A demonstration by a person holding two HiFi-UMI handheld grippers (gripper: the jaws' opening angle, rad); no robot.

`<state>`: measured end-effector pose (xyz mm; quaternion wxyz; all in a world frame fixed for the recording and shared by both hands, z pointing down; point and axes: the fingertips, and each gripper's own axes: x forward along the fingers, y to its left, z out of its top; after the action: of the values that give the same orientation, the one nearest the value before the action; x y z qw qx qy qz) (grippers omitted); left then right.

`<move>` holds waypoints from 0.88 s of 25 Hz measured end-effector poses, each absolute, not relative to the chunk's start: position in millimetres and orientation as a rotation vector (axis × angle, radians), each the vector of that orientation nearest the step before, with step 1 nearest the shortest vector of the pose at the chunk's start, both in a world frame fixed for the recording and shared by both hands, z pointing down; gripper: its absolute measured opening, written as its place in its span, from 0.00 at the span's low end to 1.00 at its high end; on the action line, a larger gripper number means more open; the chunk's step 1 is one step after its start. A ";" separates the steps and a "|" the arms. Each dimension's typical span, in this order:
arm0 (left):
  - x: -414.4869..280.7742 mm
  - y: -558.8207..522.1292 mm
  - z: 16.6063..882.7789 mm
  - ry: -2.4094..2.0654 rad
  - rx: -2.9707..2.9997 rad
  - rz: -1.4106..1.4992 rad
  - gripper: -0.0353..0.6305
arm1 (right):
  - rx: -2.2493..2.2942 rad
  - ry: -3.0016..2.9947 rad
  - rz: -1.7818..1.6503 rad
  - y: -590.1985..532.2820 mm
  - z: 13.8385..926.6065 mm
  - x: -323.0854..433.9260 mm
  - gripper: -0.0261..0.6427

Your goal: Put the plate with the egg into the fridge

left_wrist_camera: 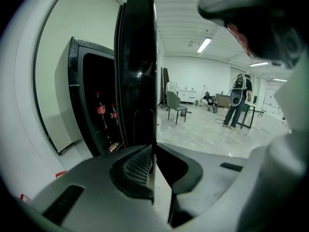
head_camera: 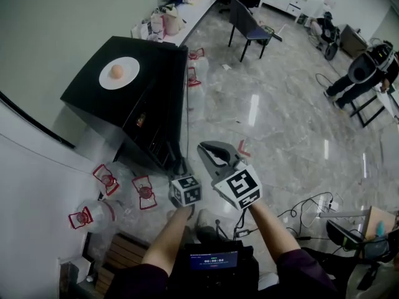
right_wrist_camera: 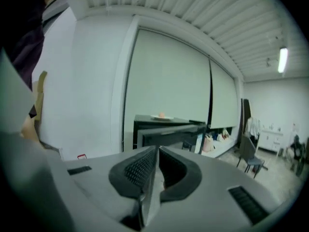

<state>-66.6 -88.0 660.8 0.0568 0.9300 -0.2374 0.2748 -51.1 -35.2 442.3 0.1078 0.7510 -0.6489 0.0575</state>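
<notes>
A white plate (head_camera: 119, 72) with a brown egg (head_camera: 116, 71) lies on top of the black fridge (head_camera: 106, 61) at the upper left. In the right gripper view the plate (right_wrist_camera: 161, 117) shows small and far off on the fridge top. The fridge door (left_wrist_camera: 137, 71) stands open, edge-on in the left gripper view, and bottles (left_wrist_camera: 100, 111) show inside. My left gripper (left_wrist_camera: 153, 151) is shut on the door's lower edge, low in front of the fridge (head_camera: 180, 170). Beside it, my right gripper (head_camera: 216, 152) is shut with nothing in it (right_wrist_camera: 158, 151).
Several water jugs with red handles (head_camera: 106, 179) stand on the floor left of the fridge, by a wooden pallet (head_camera: 121, 254). A chair (head_camera: 249, 23) and a shelf with bags (head_camera: 168, 20) are beyond. A person (head_camera: 368, 73) stands far right. Cables (head_camera: 312, 210) lie on the floor.
</notes>
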 end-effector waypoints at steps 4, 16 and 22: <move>-64.7 -83.8 659.2 -0.706 2.816 0.828 0.10 | 1.900 -1.859 -0.023 -77.0 415.4 -77.6 0.20; -75.6 -73.2 646.5 -0.569 2.911 0.783 0.11 | 1.351 -1.444 -0.091 -128.1 464.2 -89.7 0.36; -90.0 -63.8 646.7 -0.445 2.977 0.751 0.11 | 1.395 -1.440 -0.067 -117.8 460.5 -84.1 0.35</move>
<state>-90.0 -63.8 646.7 0.0196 0.9594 -0.1434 0.2421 -84.1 -117.8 460.5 0.5378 0.5863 -0.6051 -0.0281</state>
